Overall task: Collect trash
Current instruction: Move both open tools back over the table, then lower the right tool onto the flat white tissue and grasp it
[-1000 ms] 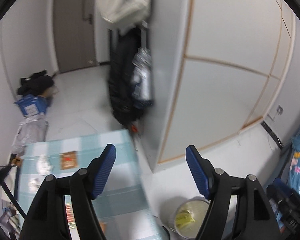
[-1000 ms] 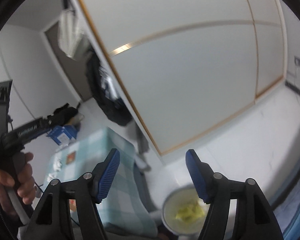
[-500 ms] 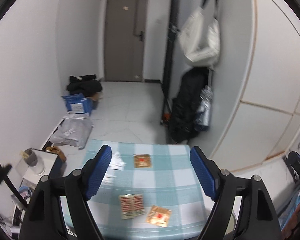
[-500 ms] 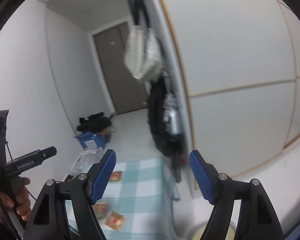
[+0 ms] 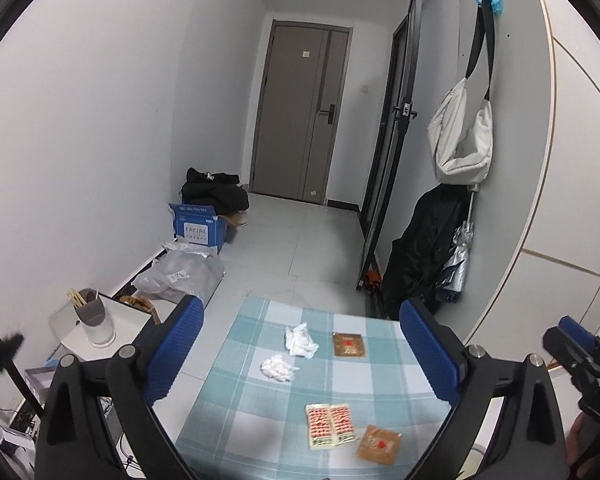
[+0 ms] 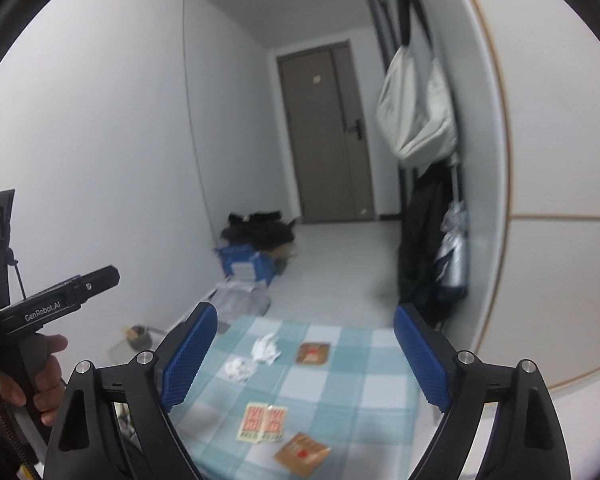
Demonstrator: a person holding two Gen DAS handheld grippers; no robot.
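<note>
We hold the left gripper [image 5: 302, 344] and right gripper [image 6: 306, 354] spread and empty above the checked table [image 5: 380, 380], bearing two tissue wads [image 5: 300, 341] and three sachets [image 5: 330, 426]; only the right view shows our left hand [image 6: 40, 376]

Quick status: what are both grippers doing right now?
Left gripper: open, holding nothing.
Right gripper: open, holding nothing.

I'm seeing a matt checked cloth covering the surface [image 5: 260, 392]. Two crumpled tissues [image 5: 300, 342] are looking soft and papery; the sachets [image 5: 330, 426] are showing glossy printed film. My left tongs [image 5: 300, 354] are wearing ribbed blue rubbery pads [image 5: 176, 348] on matt black plastic arms with shiny metal pins. The floor tiles [image 5: 300, 240] are gleaming smooth.
</note>
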